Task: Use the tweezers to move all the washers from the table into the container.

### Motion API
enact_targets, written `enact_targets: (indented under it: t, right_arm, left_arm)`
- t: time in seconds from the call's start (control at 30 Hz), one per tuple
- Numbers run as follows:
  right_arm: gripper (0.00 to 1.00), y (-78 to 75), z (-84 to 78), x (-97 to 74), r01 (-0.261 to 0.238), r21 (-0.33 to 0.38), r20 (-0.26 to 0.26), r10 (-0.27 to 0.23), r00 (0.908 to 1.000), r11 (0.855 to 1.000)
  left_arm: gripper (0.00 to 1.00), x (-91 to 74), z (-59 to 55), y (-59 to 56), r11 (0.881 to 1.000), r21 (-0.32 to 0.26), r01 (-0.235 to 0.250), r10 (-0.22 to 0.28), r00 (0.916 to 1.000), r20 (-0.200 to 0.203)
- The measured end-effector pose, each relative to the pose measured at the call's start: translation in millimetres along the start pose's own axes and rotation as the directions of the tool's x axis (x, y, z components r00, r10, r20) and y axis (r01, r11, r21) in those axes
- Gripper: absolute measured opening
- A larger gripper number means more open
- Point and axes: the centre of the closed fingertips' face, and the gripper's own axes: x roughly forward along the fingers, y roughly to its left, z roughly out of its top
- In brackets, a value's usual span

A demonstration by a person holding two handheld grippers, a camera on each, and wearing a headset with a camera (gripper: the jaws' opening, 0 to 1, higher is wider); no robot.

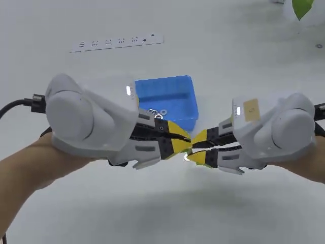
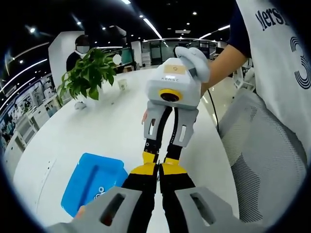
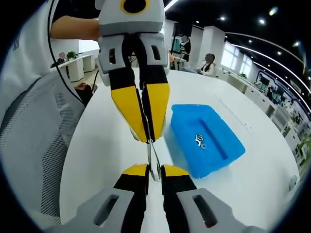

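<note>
Clearest to us from the right gripper view: left claw (image 3: pixel 147 138) and right claw (image 3: pixel 154 171) both clamped on the tweezers (image 3: pixel 151 156).

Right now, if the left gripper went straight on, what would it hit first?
Probably the right gripper, facing it nearly tip to tip, with thin tweezers between their jaws.

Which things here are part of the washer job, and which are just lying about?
Job: slim metal tweezers, clamped by both the left gripper and the right gripper; open blue plastic container; small metal washers inside it.
Lying about: long white power strip; leafy green potted plant.
</note>
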Motion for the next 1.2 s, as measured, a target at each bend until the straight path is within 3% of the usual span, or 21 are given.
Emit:
enact_targets:
  t: [0.5,0.73,0.97,1.2]
  right_arm:
    - [0.11,0.6,-1.5,5.5,-0.011,0.014,-0.008,0.011,0.9999,1.0]
    - [0.1,-0.3,-9.2,5.5,-0.009,-0.008,-0.05,0.008,0.9987,1.0]
    - [0.11,-3.4,1.2,2.3,-0.038,0.069,0.026,0.036,0.999,0.997]
    - [0.11,-2.0,0.7,7.5,-0.073,0.022,0.011,0.073,0.9973,0.997]
  left_arm:
    - [0.05,-0.2,-5.0,1.6,1.0,-0.022,0.001,-0.001,0.9999,-0.015]
    - [0.05,2.1,-3.3,5.6,0.999,-0.034,0.004,-0.004,0.9998,-0.02]
    - [0.05,2.3,-3.3,7.4,0.999,-0.042,0.026,-0.027,0.9993,-0.024]
    - [0.05,4.1,-2.7,11.5,0.998,-0.048,0.033,-0.034,0.9991,-0.026]
